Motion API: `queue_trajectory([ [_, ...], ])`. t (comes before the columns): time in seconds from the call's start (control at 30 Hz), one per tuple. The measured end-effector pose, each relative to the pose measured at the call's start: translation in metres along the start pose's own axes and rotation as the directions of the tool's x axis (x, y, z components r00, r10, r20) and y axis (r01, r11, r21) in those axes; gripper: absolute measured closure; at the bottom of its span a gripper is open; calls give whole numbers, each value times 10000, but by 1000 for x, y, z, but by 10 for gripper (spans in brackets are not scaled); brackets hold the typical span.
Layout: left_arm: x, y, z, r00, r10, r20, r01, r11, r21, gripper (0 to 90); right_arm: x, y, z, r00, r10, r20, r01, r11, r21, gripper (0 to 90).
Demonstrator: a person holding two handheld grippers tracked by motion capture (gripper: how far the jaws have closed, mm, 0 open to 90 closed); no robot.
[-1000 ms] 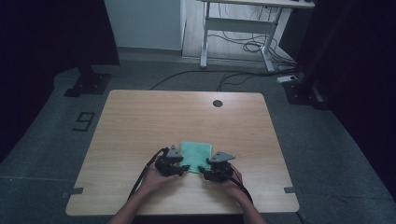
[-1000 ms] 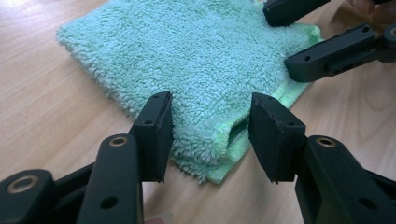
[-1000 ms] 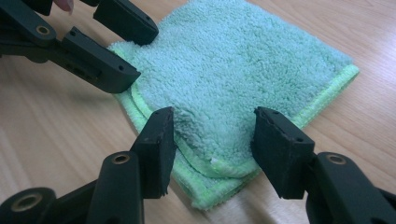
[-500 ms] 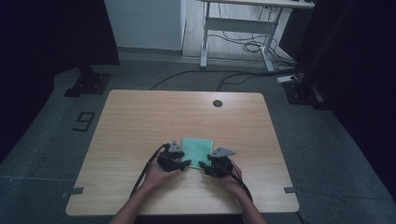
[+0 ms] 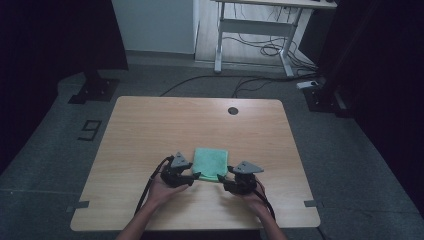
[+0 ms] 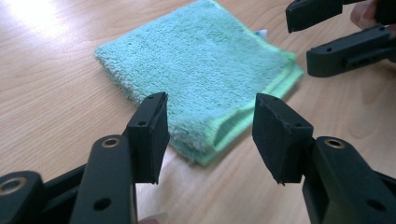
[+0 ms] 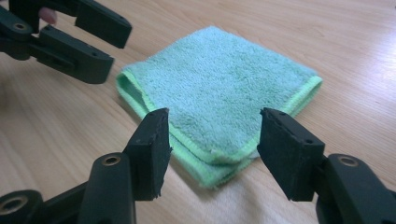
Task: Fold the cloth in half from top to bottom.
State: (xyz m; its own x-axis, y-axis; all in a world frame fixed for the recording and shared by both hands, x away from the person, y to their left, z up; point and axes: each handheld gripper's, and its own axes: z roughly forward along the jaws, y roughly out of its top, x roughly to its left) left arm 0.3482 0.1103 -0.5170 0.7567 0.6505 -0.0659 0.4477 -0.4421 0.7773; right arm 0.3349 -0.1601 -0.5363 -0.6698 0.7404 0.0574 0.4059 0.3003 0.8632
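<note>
Green towel [image 5: 210, 163] lies folded on the bench [image 5: 150, 125]; left gripper [image 6: 210, 135] and right gripper [image 7: 212, 140], both just spreading, pinch nothing

The folded green towel [image 5: 211, 163] lies flat on the wooden table [image 5: 150, 125]; beyond its far edge the tabletop is bare up to a small dark round hole [image 5: 233, 110] near the far rim; left and right of the towel the wood is open too; at its near corners the left gripper [image 5: 194, 175] and right gripper [image 5: 223, 181] stand close, jaws apart, crowding that side.
</note>
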Motion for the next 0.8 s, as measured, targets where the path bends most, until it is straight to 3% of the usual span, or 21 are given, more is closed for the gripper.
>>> queue_trajectory([
  [0.2,-5,-6,-14,9999,-80,-66,77,9994,-340,438,-1,-3,-13,9998,166,82,-165,9997,-179,422],
  [0.57,-6,-23,-32,9992,-254,-321,240,9988,-436,428,-3,-14,-31,9990,384,214,-375,9985,-393,420],
  [0.8,-8,-37,-41,9976,-496,-482,475,9979,-445,365,0,-24,-40,9985,506,193,-498,9981,-365,404],
])
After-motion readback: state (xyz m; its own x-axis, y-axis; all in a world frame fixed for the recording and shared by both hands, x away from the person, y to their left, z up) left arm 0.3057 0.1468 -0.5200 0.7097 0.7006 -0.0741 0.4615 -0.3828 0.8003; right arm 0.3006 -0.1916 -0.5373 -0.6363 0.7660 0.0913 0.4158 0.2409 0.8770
